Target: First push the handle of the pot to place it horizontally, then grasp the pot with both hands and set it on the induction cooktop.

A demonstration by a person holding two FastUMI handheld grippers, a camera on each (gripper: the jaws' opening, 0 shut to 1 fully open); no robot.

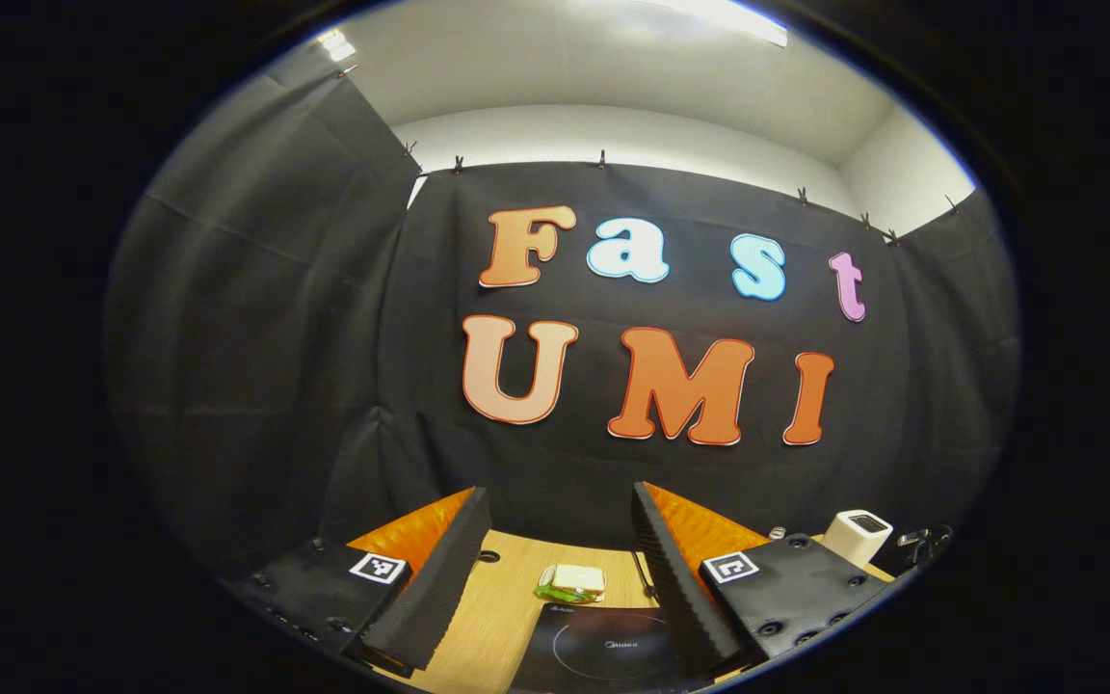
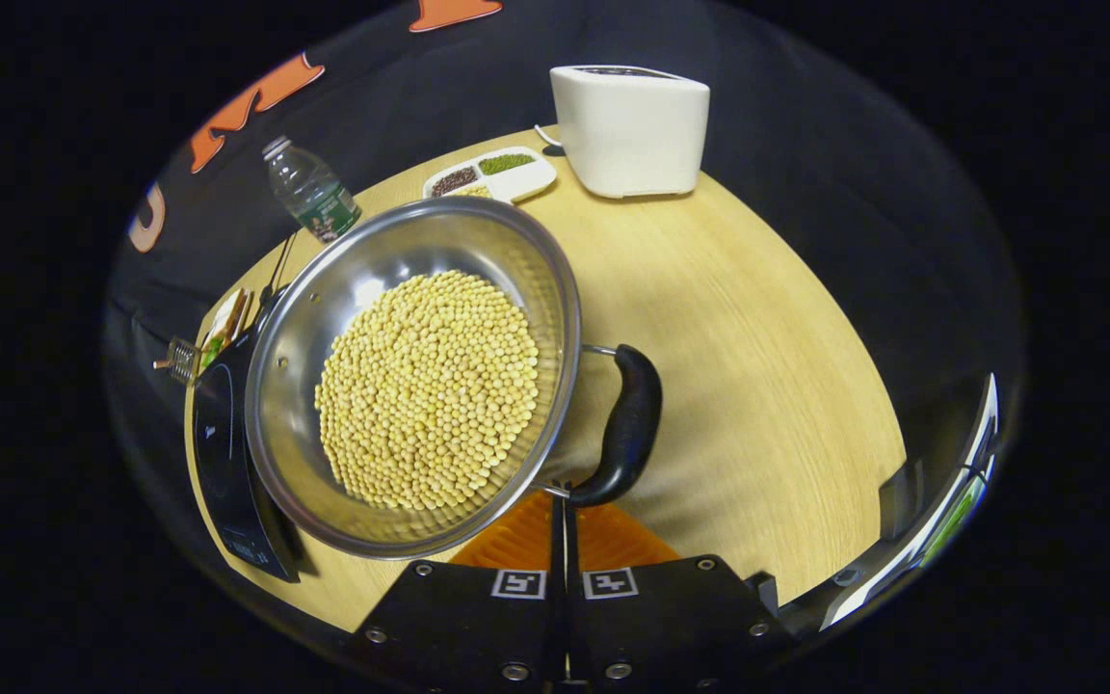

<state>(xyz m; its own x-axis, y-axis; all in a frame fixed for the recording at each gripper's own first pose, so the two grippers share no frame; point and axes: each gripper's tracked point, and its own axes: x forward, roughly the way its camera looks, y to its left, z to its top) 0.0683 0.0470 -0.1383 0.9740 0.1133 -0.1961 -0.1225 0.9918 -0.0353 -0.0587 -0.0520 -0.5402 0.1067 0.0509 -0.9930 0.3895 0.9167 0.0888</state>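
Left tool (image 1: 560,564): we saw it spread wide, grasping nothing, above the induction cooktop (image 1: 603,655).
Right tool (image 2: 565,540): we saw it clenched, fingers together just below the pot's handle (image 2: 627,424).
Pot (image 2: 410,376): full of soybeans, on the surface (image 2: 757,366) beside the cooktop.

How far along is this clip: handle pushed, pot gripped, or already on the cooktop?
Early. The pot of beans sits on the table beside the induction cooktop, not on it. The right gripper, fingers together, sits at the lower end of the black handle, apparently at the push. The left gripper is open, off the pot. Still left: the two-handed grasp and the placement.
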